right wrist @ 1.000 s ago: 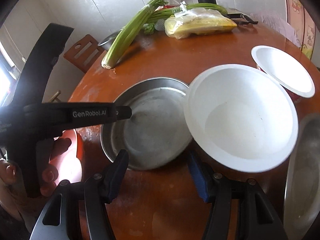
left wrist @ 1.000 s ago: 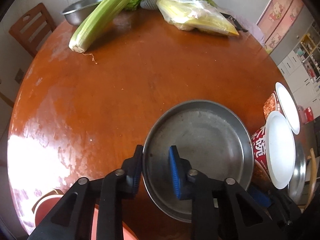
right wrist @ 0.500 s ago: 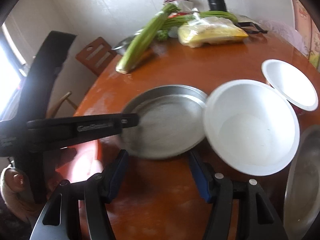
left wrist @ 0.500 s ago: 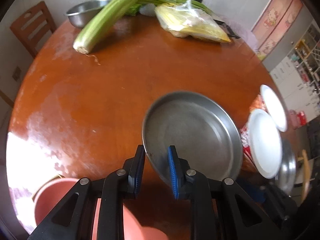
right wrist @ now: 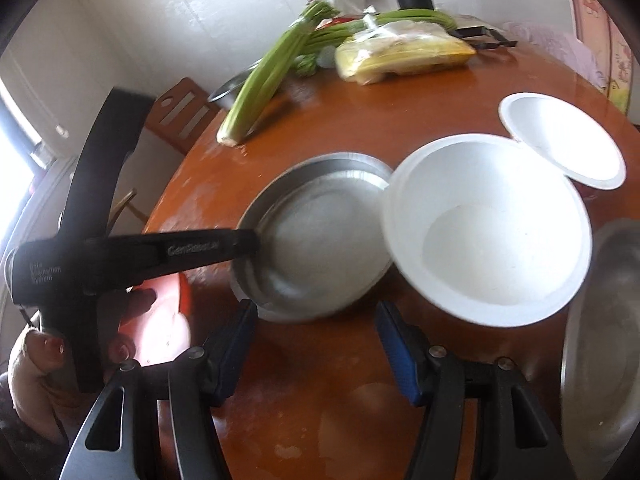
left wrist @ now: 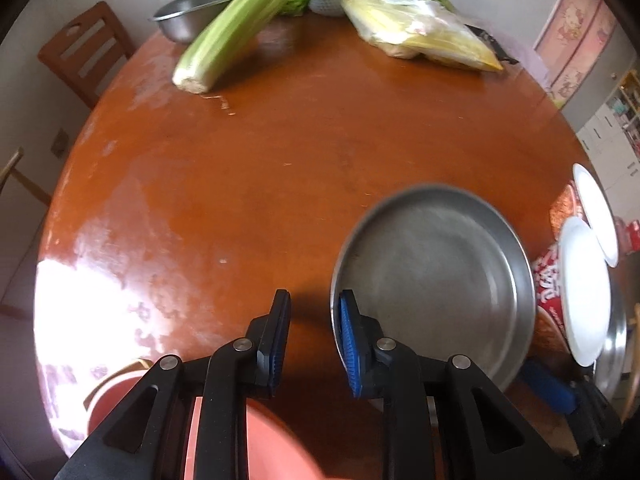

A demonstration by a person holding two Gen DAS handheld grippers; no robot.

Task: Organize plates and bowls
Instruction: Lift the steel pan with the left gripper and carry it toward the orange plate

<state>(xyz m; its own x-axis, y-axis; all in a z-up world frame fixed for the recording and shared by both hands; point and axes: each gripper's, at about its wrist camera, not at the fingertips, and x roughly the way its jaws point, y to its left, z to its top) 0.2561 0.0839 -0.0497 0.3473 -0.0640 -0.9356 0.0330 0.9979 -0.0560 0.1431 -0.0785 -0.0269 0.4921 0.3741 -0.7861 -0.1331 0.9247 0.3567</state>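
A round steel plate [left wrist: 436,280] lies blurred on the brown table [left wrist: 280,160], just right of my left gripper [left wrist: 314,336]. Its jaws are opening, and only bare table shows between them. The plate's left rim sits by the blue-padded finger. In the right wrist view the same steel plate [right wrist: 316,240] rests against a white bowl [right wrist: 488,232]. My right gripper [right wrist: 316,344] hangs open over the table in front of them, holding nothing. A second white bowl [right wrist: 560,140] stands behind the first. Another steel plate [right wrist: 600,340] lies at the right edge.
Celery [left wrist: 240,32], a yellow bag [left wrist: 424,36] and a steel bowl [left wrist: 192,20] crowd the table's far side. A pink plastic bowl [left wrist: 248,440] sits under the left gripper. A wooden chair [left wrist: 80,60] stands off the far left, and a hand [right wrist: 32,360] holds the left gripper's handle.
My left gripper held the steel plate by its rim and tilted it up. Its jaws have now parted, and the plate lies free to their right. The right gripper stayed put.
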